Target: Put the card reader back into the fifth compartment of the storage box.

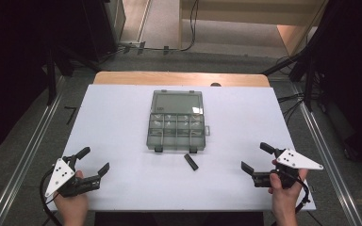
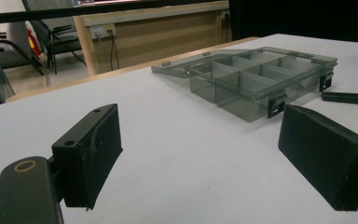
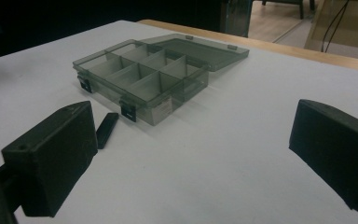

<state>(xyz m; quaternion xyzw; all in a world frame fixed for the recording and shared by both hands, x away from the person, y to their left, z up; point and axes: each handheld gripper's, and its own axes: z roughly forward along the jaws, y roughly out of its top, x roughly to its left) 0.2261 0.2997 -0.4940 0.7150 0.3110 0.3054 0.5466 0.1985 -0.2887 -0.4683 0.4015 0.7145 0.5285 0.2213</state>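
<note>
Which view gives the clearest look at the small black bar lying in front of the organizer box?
The right gripper view: the black bar lies close, whole, beside the organizer box. The high view shows it small; the left gripper view catches it at the frame edge.

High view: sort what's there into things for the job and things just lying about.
For the job:
- open compartment box
- small black bar just in front of it
- left tool, right tool, both open

Lying about:
- cables on the floor
- wooden bench behind
</note>
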